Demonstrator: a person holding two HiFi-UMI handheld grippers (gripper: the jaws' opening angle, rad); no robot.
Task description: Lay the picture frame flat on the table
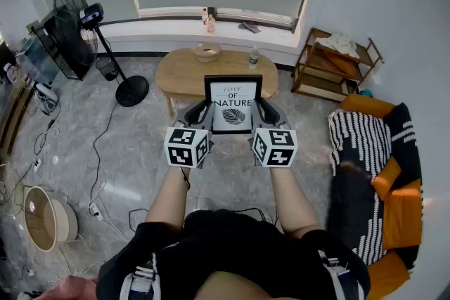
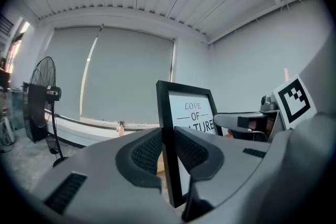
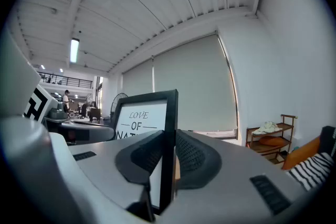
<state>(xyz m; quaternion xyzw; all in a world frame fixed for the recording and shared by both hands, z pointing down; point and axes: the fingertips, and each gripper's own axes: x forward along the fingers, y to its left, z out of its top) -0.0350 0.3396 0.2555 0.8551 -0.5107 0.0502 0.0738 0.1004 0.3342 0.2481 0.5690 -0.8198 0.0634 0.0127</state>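
A black picture frame with a white print reading "LOVE OF NATURE" and a leaf is held upright in the air, in front of the oval wooden table. My left gripper is shut on the frame's left edge. On the frame's right edge my right gripper is shut. The print faces me in the head view. In each gripper view the frame stands on edge between the dark pads, with the other gripper behind it.
On the table are a wooden bowl and a water bottle. A standing fan is at the left, a wooden shelf and an orange sofa with striped cushions at the right. Cables lie on the floor.
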